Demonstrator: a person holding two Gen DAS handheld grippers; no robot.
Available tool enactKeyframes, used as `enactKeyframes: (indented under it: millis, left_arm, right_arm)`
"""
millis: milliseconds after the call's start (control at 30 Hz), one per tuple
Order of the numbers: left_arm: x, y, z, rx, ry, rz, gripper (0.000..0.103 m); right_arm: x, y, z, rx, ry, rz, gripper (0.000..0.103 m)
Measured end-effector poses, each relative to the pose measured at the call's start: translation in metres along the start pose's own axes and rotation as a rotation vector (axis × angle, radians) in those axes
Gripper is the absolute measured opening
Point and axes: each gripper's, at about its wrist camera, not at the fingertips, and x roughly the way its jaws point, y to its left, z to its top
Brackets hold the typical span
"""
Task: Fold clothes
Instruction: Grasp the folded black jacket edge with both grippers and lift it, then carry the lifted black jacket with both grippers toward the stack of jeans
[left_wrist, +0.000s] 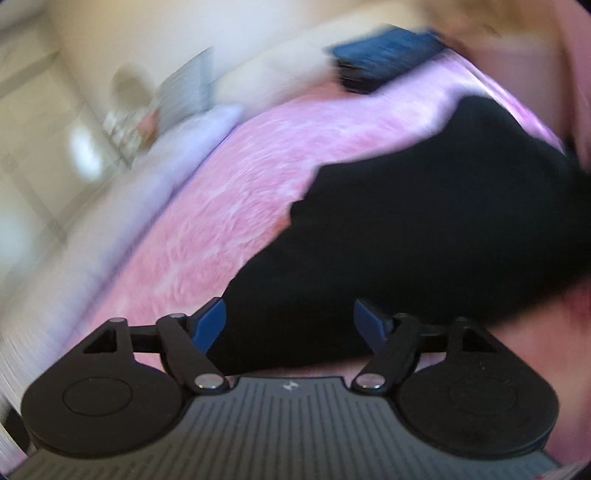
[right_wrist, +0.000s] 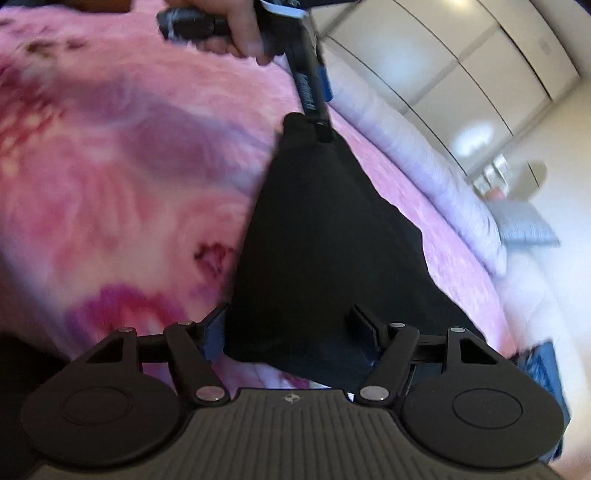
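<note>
Both tools, the left tool (left_wrist: 290, 325) and right tool (right_wrist: 290, 328), hang open over the black garment (right_wrist: 325, 251) lying on the pink blanket (left_wrist: 229, 192), gripping nothing.

Both tools (left_wrist: 290, 325) (right_wrist: 291, 328) are black, blue-padded, with ribbed grey bases.

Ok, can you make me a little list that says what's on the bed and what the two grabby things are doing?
surface: fluffy pink blanket on a bed
clothing: black cloth garment lying on the blanket
left gripper: fingers apart, garment edge between them, not pinched
right gripper: fingers apart, garment edge between them, not pinched
also there: blurry blue folded fabric at the far end
picture quality: motion-blurred
</note>
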Motion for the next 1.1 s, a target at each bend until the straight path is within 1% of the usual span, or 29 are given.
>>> enactKeyframes:
  millis: [33, 67, 100, 133, 167, 200, 233, 333, 367, 400, 433, 500, 533, 600, 633, 667, 733, 800, 867, 933, 967, 1000, 1033, 1067, 1100]
  left_arm:
    - [0.0, -0.012, -0.001, 0.077, 0.007, 0.004, 0.076]
    - [0.0, -0.023, -0.002, 0.149, 0.013, 0.008, 0.076]
    - [0.0, -0.032, -0.002, 0.204, 0.014, 0.011, 0.076]
    - [0.0, -0.04, -0.001, 0.249, 0.009, 0.019, 0.076]
    - [0.0, -0.048, 0.001, 0.297, -0.002, 0.029, 0.077]
    - [-0.001, -0.056, 0.004, 0.334, -0.016, 0.039, 0.081]
    - [0.0, -0.063, 0.007, 0.364, -0.031, 0.049, 0.082]
    - [0.006, -0.088, 0.013, 0.45, -0.06, 0.055, 0.09]
    - [0.012, -0.097, 0.013, 0.485, -0.056, 0.054, 0.089]
    - [0.018, -0.106, 0.012, 0.517, -0.048, 0.06, 0.087]
    - [0.022, -0.113, 0.012, 0.541, -0.044, 0.067, 0.085]
    - [0.026, -0.119, 0.014, 0.564, -0.046, 0.087, 0.085]
    - [0.028, -0.119, 0.016, 0.573, -0.041, 0.092, 0.086]
    - [0.032, -0.119, 0.018, 0.593, -0.04, 0.102, 0.093]
    - [0.035, -0.119, 0.02, 0.603, -0.039, 0.101, 0.093]
    - [0.038, -0.118, 0.022, 0.609, -0.035, 0.09, 0.093]
    - [0.044, -0.113, 0.027, 0.613, -0.03, 0.07, 0.093]
    - [0.051, -0.11, 0.03, 0.583, -0.02, 0.047, 0.091]
    - [0.054, -0.104, 0.033, 0.512, -0.006, 0.015, 0.088]
    - [0.052, -0.099, 0.032, 0.454, 0.0, -0.004, 0.081]
    - [0.049, -0.098, 0.03, 0.437, 0.001, -0.006, 0.078]
    - [0.045, -0.099, 0.029, 0.446, 0.001, 0.009, 0.077]
    - [0.041, -0.103, 0.03, 0.47, 0.006, 0.029, 0.076]
    - [0.036, -0.108, 0.03, 0.493, 0.005, 0.041, 0.076]
    - [0.03, -0.114, 0.031, 0.51, -0.008, 0.043, 0.078]
  right_arm:
    - [-0.001, -0.004, -0.002, -0.001, -0.007, 0.005, 0.049]
    - [-0.001, -0.009, -0.003, 0.003, -0.013, 0.011, 0.041]
    - [-0.002, -0.014, -0.004, 0.006, -0.019, 0.018, 0.037]
    - [-0.005, -0.023, -0.006, -0.005, -0.02, 0.005, 0.032]
    - [-0.009, -0.032, -0.009, -0.021, -0.019, -0.014, 0.032]
    - [-0.013, -0.042, -0.011, -0.036, -0.018, -0.033, 0.032]
    - [-0.017, -0.052, -0.014, -0.052, -0.017, -0.052, 0.032]
    - [-0.022, -0.083, -0.039, -0.052, 0.049, -0.08, 0.032]
    - [-0.02, -0.088, -0.051, -0.044, 0.08, -0.087, 0.033]
    - [-0.017, -0.089, -0.062, -0.04, 0.111, -0.087, 0.033]
    - [-0.016, -0.082, -0.066, -0.043, 0.117, -0.094, 0.034]
    - [-0.017, -0.065, -0.07, -0.052, 0.114, -0.116, 0.038]
    - [-0.017, -0.056, -0.072, -0.056, 0.112, -0.127, 0.043]
    - [-0.021, -0.038, -0.068, -0.06, 0.067, -0.172, 0.052]
    - [-0.022, -0.03, -0.065, -0.044, 0.035, -0.185, 0.056]
    - [-0.02, -0.025, -0.062, -0.04, 0.021, -0.187, 0.06]
    - [-0.008, -0.016, -0.056, -0.056, 0.013, -0.188, 0.063]
    - [0.009, -0.01, -0.05, -0.093, 0.014, -0.192, 0.063]
    - [0.027, -0.007, -0.041, -0.129, 0.025, -0.195, 0.074]
    - [0.04, -0.01, -0.037, -0.151, 0.033, -0.198, 0.073]
    - [0.045, -0.011, -0.036, -0.161, 0.036, -0.199, 0.064]
    - [0.051, -0.012, -0.035, -0.17, 0.038, -0.201, 0.051]
    - [0.052, -0.017, -0.037, -0.181, 0.04, -0.194, 0.047]
    - [0.05, -0.021, -0.041, -0.186, 0.043, -0.204, 0.045]
    - [0.048, -0.025, -0.044, -0.189, 0.046, -0.219, 0.044]
